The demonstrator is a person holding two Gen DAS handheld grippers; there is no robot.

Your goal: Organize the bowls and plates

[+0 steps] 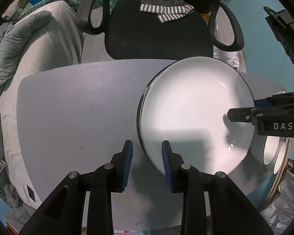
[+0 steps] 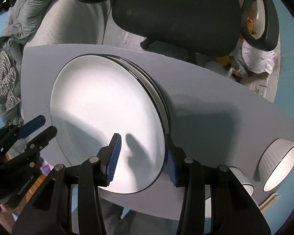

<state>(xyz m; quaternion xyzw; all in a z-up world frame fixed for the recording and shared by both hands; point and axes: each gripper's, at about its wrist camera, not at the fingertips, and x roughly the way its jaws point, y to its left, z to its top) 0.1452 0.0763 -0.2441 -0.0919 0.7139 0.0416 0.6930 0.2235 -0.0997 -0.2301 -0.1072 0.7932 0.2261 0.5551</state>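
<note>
1. The right gripper [image 2: 142,158] is sitting closest in its own camera, jaws straddling the near rim of the top plate [image 2: 105,121]: one blue pad [image 2: 113,156] is hanging over the plate's white face, the other is out past the rim. There's a visible gap on both sides, so it's released and not pinching anything (as far as I can tell).
2. The left gripper [image 1: 147,164] is spread open too, gripping nothing, with its right pad [image 1: 166,162] just at the plate's [image 1: 196,113] edge and its left pad over bare table [image 1: 78,107].
3. The plate is lying on a stack of plates [image 2: 160,98] with black rims, fanning out on the far side. The stack is resting on the grey table [image 2: 215,98].
4. Two white ribbed bowls [image 2: 278,162] are sitting on the table to the right of the stack, well apart from it, one nearer bowl [image 2: 243,180] partly hiding behind the right gripper.
5. Past the table, a black chair [image 1: 158,35] is standing with a striped cloth [image 1: 166,11] draping over its back.
6. A grey quilt [image 1: 15,45] is bunching up at far left.
</note>
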